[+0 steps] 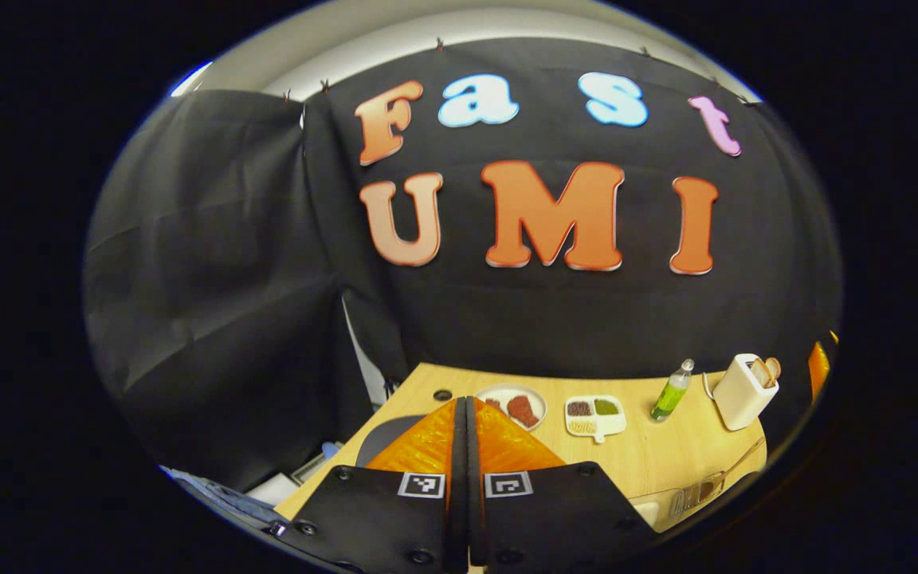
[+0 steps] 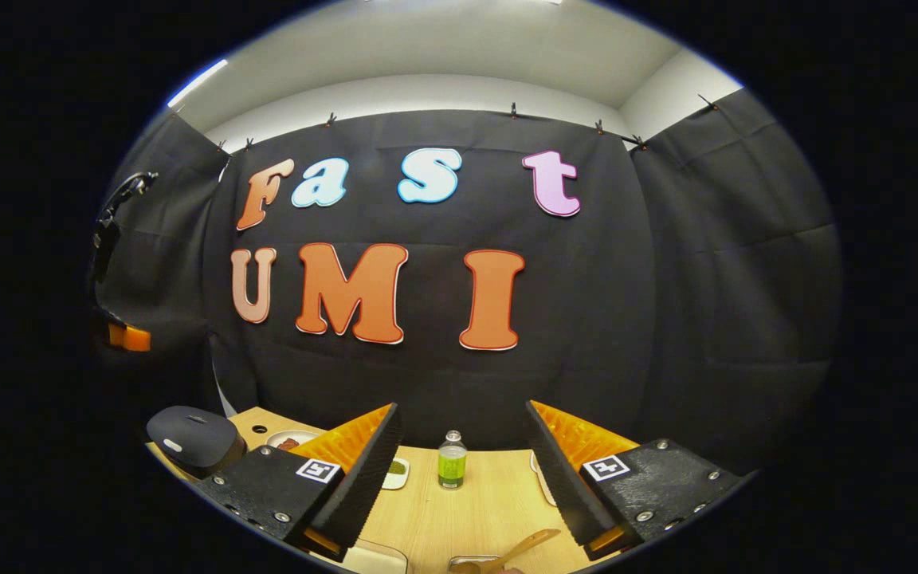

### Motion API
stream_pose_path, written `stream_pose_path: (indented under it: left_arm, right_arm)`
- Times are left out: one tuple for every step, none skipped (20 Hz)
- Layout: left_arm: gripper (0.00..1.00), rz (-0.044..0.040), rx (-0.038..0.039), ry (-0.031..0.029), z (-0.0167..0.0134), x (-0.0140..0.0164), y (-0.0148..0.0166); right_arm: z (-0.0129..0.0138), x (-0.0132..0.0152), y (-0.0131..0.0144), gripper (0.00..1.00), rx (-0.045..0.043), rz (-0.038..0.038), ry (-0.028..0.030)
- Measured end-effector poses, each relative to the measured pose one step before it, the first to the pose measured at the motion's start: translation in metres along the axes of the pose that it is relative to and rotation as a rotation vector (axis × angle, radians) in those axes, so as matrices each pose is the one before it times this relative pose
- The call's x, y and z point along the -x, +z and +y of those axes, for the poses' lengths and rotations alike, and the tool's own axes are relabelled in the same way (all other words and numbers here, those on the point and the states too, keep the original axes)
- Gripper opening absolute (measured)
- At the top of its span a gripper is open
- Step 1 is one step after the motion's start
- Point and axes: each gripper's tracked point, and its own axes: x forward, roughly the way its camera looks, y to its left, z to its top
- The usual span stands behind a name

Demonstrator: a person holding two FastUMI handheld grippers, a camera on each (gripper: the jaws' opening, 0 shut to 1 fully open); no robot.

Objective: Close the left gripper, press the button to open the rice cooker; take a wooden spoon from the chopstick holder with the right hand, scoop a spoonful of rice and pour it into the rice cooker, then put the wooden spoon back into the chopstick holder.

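My left gripper [image 1: 467, 402] is shut with nothing between its fingers, held above the near left part of the wooden table [image 1: 642, 454]. Behind its left finger shows part of the dark grey rice cooker [image 1: 383, 440], lid down. At the far right stands a white chopstick holder [image 1: 744, 392] with wooden spoon heads [image 1: 766, 371] sticking out. In the right gripper view my right gripper [image 2: 463, 408] is open and empty above the table. The rice cooker [image 2: 192, 437] lies low to its left. A wooden spoon handle [image 2: 519, 548] shows at the bottom edge.
On the table stand a green bottle [image 1: 672, 392] [image 2: 452, 461], a plate of red food [image 1: 511, 406] and a divided white tray [image 1: 594, 416]. A clear container [image 1: 694, 496] with a long handle [image 1: 742, 460] leaning from it sits at the near right. Black cloth closes the back and sides.
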Motion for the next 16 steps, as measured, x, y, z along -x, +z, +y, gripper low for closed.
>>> stream_pose_path:
  left_arm:
    - [0.04,0.08627,0.03117,-0.02514,-0.00256,-0.00741,-0.01520]
    - [0.05,0.08786,0.03573,-0.02275,-0.00107,-0.00822,-0.01523]
    - [0.05,0.09618,0.02318,-0.01372,0.00111,-0.00718,-0.01768]
    - [0.05,0.08531,0.01721,-0.00382,0.00296,-0.00831,-0.01744]
    - [0.05,0.05676,0.01573,-0.00071,0.00232,-0.00841,-0.01044]
    - [0.08,0.05355,0.01450,0.00166,0.00390,-0.01344,-0.00883]
    - [0.08,0.05422,0.01863,-0.00179,0.00269,-0.00904,-0.00892]
    - [0.05,0.04464,0.02901,-0.01584,-0.00023,-0.00779,-0.00856]
    - [0.05,0.05275,0.03294,-0.00952,0.00110,-0.00693,-0.00805]
    - [0.05,0.04662,0.02593,-0.01060,0.00225,-0.00566,-0.00816]
    - [0.05,0.03721,0.02132,0.00147,0.00400,-0.00720,-0.00618]
    - [0.05,0.03517,0.01264,0.00598,0.00666,-0.00862,-0.00801]
    - [0.08,0.01681,0.01911,0.00661,0.00572,-0.00557,-0.00251]
    - [0.05,0.01027,0.02152,0.00087,0.00491,-0.00452,0.00192]
    - [0.05,0.02132,0.02145,-0.00674,0.00163,-0.00288,-0.00044]
    - [0.05,-0.02501,0.00756,-0.00724,-0.00019,0.00005,0.00385]
  right_arm:
    - [-0.00451,0.00128,-0.00400,0.95,0.00528,0.01204,-0.01310]
    - [-0.00454,0.00028,-0.00376,0.95,0.00773,0.01163,-0.01448]
    - [-0.00396,0.00062,-0.00510,0.95,0.00664,0.01102,-0.01281]
    - [-0.00434,0.00160,-0.00472,0.95,0.00418,0.01295,-0.01259]
    - [-0.00373,0.00139,-0.00481,0.95,0.00115,0.01179,-0.01090]
    - [-0.00363,0.00191,-0.00401,0.95,-0.00029,0.01302,-0.01207]
    - [-0.00365,0.00100,-0.00482,0.95,-0.00171,0.01218,-0.01164]
    - [-0.00357,0.00117,-0.00459,0.95,-0.00134,0.01317,-0.01190]
    - [-0.00408,0.00100,-0.00439,0.95,0.00007,0.01293,-0.01212]
    - [-0.00413,0.00124,-0.00433,0.95,0.00135,0.01088,-0.01273]
    - [-0.00380,0.00109,-0.00319,0.95,0.00216,0.00897,-0.01302]
    - [-0.00375,0.00146,-0.00380,0.95,0.00105,0.00852,-0.01247]
    - [-0.00303,0.00044,-0.00350,0.95,-0.00030,0.01069,-0.01029]
    - [-0.00274,0.00130,-0.00433,0.95,-0.00261,0.01043,-0.00801]
    - [-0.00125,0.00053,-0.00284,0.95,-0.00260,0.01034,-0.00523]
    - [-0.00236,0.00076,-0.00365,0.95,0.00007,0.01235,-0.00718]
